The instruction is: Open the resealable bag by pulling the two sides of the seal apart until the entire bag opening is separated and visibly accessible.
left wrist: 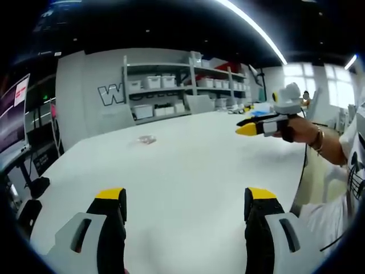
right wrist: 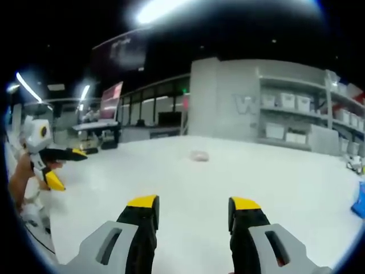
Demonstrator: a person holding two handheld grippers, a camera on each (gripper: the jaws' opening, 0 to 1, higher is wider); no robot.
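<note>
grippers of black and grey plastic with yellow tips are held above a large white table point(left wrist: 188, 171), both empty. in the left gripper view the left gripper point(left wrist: 185, 197) has its two jaws spread wide apart, with bare tabletop showing between them. the right gripper point(right wrist: 193, 204), seen in the right gripper view, also has its jaws parted, though somewhat less widely. the small, crumpled, clear plastic resealable bag point(left wrist: 147, 139) lies flat on the table well ahead of both tools, touched by neither; in the right gripper view it shows as a pale, faintly pinkish patch point(right wrist: 198, 155) (too blurred to tell whether its seal is closed). the right gripper comes into the left gripper view from the right point(left wrist: 256, 127), held in a person's hand point(left wrist: 297, 131) with a bracelet at the wrist, its yellow tips a little apart and pointing across the table. the left gripper comes into the right gripper view at the left edge point(right wrist: 65, 166), its jaws splayed. grey shelving with white storage bins point(left wrist: 171, 91) stands against the wall beyond the table's far side.
</note>
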